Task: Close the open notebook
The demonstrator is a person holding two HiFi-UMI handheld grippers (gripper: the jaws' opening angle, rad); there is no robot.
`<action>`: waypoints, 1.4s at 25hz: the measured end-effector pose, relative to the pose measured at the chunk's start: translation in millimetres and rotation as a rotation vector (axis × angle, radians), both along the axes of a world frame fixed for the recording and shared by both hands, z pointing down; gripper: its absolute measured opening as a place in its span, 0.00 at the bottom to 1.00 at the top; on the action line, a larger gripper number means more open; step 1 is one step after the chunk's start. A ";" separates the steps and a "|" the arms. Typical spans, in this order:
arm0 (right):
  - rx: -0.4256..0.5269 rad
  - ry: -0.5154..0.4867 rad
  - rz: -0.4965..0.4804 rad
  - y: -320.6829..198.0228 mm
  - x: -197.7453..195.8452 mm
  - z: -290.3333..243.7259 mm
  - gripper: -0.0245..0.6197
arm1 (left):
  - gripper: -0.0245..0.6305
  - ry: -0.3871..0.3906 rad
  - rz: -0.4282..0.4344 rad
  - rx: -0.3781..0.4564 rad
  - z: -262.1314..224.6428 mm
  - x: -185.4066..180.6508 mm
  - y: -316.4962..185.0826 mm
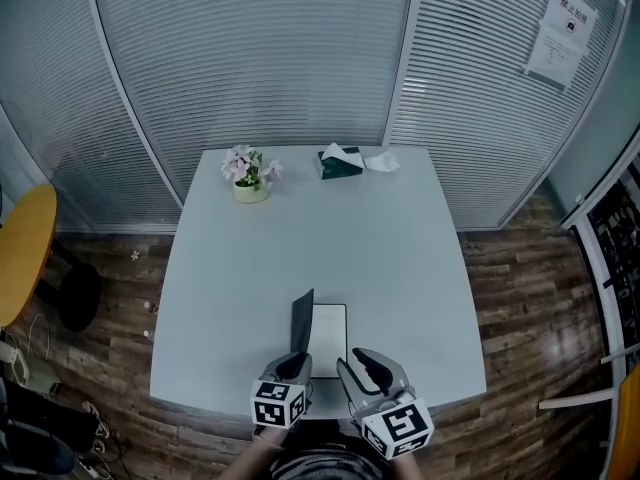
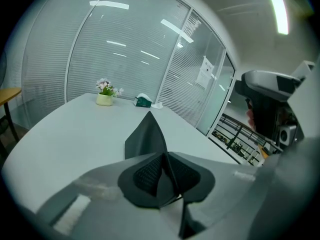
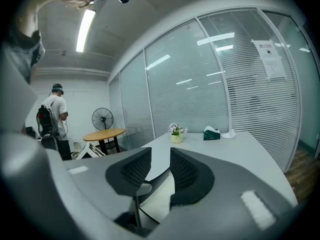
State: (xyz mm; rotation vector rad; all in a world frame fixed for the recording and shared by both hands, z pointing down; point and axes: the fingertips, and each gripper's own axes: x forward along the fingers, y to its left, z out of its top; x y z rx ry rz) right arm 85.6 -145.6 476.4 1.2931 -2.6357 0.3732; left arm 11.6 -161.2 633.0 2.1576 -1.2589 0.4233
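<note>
The notebook [image 1: 329,337] lies open near the table's front edge, its white page flat and its black cover [image 1: 302,320] standing nearly upright at the left. My left gripper [image 1: 297,362] is shut on the cover's near edge. In the left gripper view the cover [image 2: 148,134] rises as a dark pointed sheet from between the pads of that gripper [image 2: 164,158]. My right gripper [image 1: 359,361] hovers just right of it over the page's near end, open, with nothing between its fingers. In the right gripper view the white page [image 3: 163,200] shows below that gripper [image 3: 160,157].
On the pale table [image 1: 320,238], a flower pot [image 1: 250,174], a green tissue box [image 1: 340,163] and a white tissue [image 1: 382,162] sit along the far edge. A round wooden table [image 1: 20,253] stands at left. Glass walls with blinds close the back. A person [image 3: 52,115] and a fan [image 3: 102,119] stand far off.
</note>
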 end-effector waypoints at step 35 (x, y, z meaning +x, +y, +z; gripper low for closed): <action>-0.063 0.024 0.133 14.1 68.6 20.9 0.22 | 0.20 -0.138 0.096 -0.172 89.5 87.2 1.6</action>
